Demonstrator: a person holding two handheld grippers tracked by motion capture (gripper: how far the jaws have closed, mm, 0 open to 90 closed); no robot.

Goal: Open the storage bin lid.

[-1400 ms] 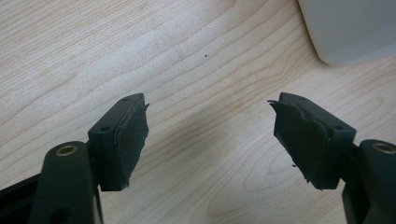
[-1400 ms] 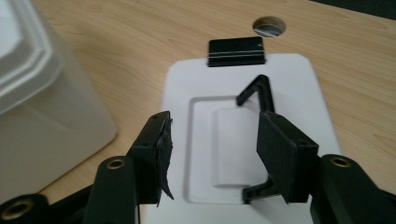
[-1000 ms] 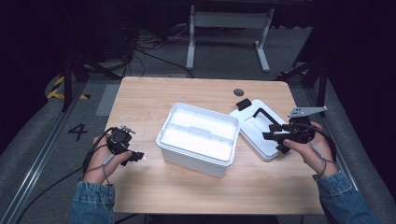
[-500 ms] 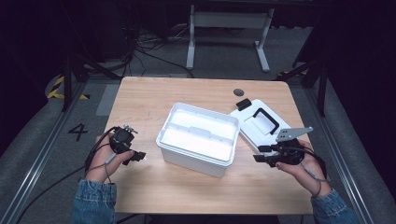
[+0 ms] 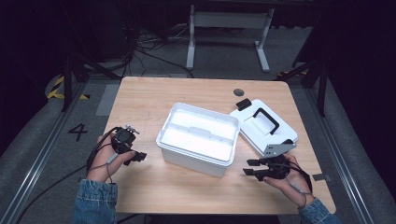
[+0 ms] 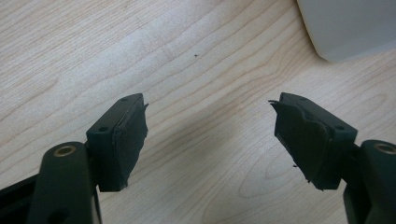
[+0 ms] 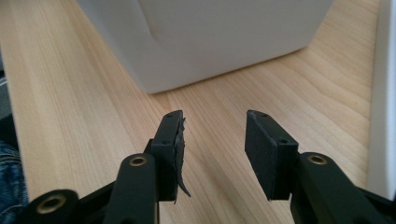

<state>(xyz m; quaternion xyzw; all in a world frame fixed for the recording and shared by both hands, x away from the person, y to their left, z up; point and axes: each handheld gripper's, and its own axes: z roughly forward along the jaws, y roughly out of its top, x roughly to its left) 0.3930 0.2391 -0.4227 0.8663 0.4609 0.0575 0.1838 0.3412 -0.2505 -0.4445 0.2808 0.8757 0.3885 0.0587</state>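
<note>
A white plastic box (image 5: 198, 138) stands open in the middle of the wooden table (image 5: 154, 95). Its white lid (image 5: 261, 127), with a black handle, lies flat just to the right of it. My left gripper (image 5: 138, 157) rests low over the table left of the box, open and empty; a corner of the box (image 6: 345, 28) shows at the upper right of the left gripper view. My right gripper (image 5: 251, 167) sits near the front right, open with nothing between its jaws, pointing at the box's near wall (image 7: 205, 37). The lid's edge (image 7: 383, 93) runs along the right gripper view's right side.
A small dark round spot (image 5: 238, 92) marks the table behind the lid. Beyond the table's far edge stand a grey metal frame (image 5: 229, 21) and cables on the floor. A floor mark reading 4 (image 5: 78, 132) lies to the left.
My right gripper has drawn back from the lid toward the table's front right corner and now points at the box. The left gripper has barely moved.
</note>
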